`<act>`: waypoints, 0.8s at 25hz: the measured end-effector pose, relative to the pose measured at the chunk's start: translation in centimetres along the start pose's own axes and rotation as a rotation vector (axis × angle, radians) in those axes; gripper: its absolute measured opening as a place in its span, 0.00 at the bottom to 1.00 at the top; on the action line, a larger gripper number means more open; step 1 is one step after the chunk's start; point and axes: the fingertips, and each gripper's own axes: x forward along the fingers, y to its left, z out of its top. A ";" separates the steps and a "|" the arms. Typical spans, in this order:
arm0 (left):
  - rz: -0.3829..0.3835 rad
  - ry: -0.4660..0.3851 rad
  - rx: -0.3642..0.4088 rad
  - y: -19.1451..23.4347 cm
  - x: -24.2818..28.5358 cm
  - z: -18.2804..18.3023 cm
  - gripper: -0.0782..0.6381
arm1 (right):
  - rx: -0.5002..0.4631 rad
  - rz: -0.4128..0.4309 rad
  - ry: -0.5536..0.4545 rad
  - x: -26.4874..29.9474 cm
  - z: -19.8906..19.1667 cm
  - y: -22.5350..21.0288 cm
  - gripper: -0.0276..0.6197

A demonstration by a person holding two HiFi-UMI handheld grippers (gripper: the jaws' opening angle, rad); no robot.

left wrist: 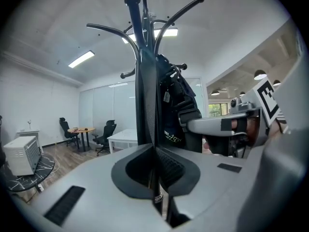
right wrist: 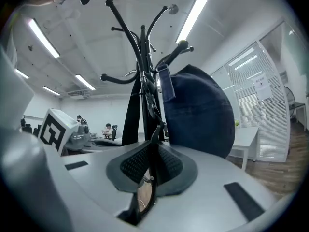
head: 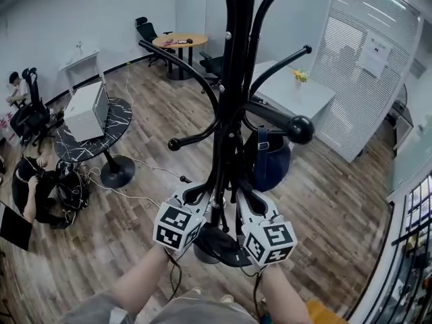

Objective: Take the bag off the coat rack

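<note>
Far left of the room: a seated person (head: 15, 86), then a low round table (head: 111, 137) with a white box (head: 86, 110) on it. A wooden table (head: 179, 40) stands at the back wall. The floor (head: 337, 208) is wood plank.

Left gripper (head: 200, 196): low, just left of the rack (head: 229, 79) pole, marker cube toward the head camera. In its own view the jaws are pressed together. The wide strap (left wrist: 146, 105) runs straight down beside the pole into the seam between the pads and is pinched there.

Rack: black, upright, centre of the head view, with curved arms fanning out, some with ball tips. Its round base (head: 219, 247) shows between the two marker cubes.

Right gripper (head: 246, 198): just right of the pole, level with the left one, near it but apart. Its jaws are closed on a thin strap (right wrist: 153, 124), which drops from among the rack arms into the pad seam.

Bag (head: 270, 157): dark blue and rounded, hanging on the rack's right side under a ball-tipped arm, clear of the floor, just above and beyond the right gripper. The right gripper view has it bulging right of the pole. The left gripper view shows it behind the wide strap, against the pole.

Right of the room: a white desk (head: 297, 93), then slatted blinds (head: 368, 59).
</note>
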 end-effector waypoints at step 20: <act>-0.093 -0.284 0.074 -2.4 -9.4 17.5 0.13 | 0.083 0.151 -0.310 -8.2 18.7 3.8 0.12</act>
